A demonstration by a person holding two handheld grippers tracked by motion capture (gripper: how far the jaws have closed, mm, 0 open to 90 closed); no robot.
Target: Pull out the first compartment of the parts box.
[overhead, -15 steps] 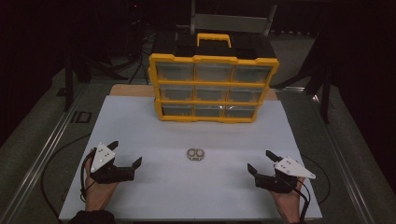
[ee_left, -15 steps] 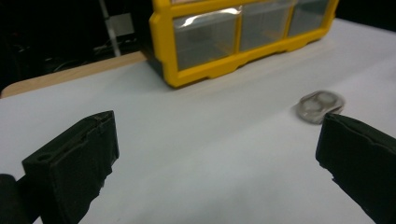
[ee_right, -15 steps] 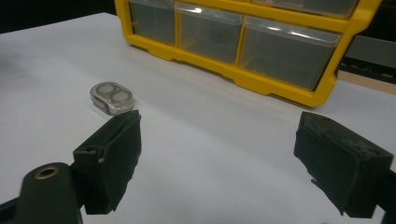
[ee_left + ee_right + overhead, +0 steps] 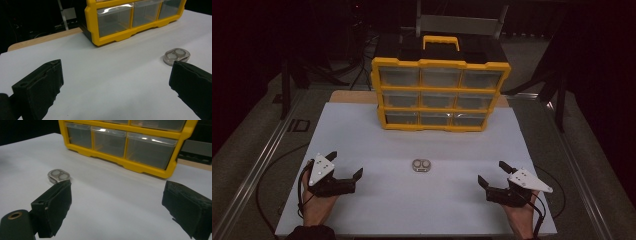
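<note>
A small grey oval piece with two round insets [image 4: 422, 165] lies flat in the middle of the white table top [image 4: 377, 135]. It appears at the right in the left gripper view [image 4: 176, 56] and at the left in the right gripper view [image 4: 58, 175]. My left gripper [image 4: 345, 164] rests near the front left, held by a hand, its jaws wide apart and empty [image 4: 115, 85]. My right gripper [image 4: 493, 172] sits at the front right, also open with nothing between its jaws [image 4: 116, 205]. Both point inward toward the oval piece, well apart from it.
A yellow drawer cabinet [image 4: 439, 92] with several clear drawers and a yellow handle stands at the back centre of the table. A wooden board edge [image 4: 45, 38] shows behind the white top. Metal rails run along both table sides.
</note>
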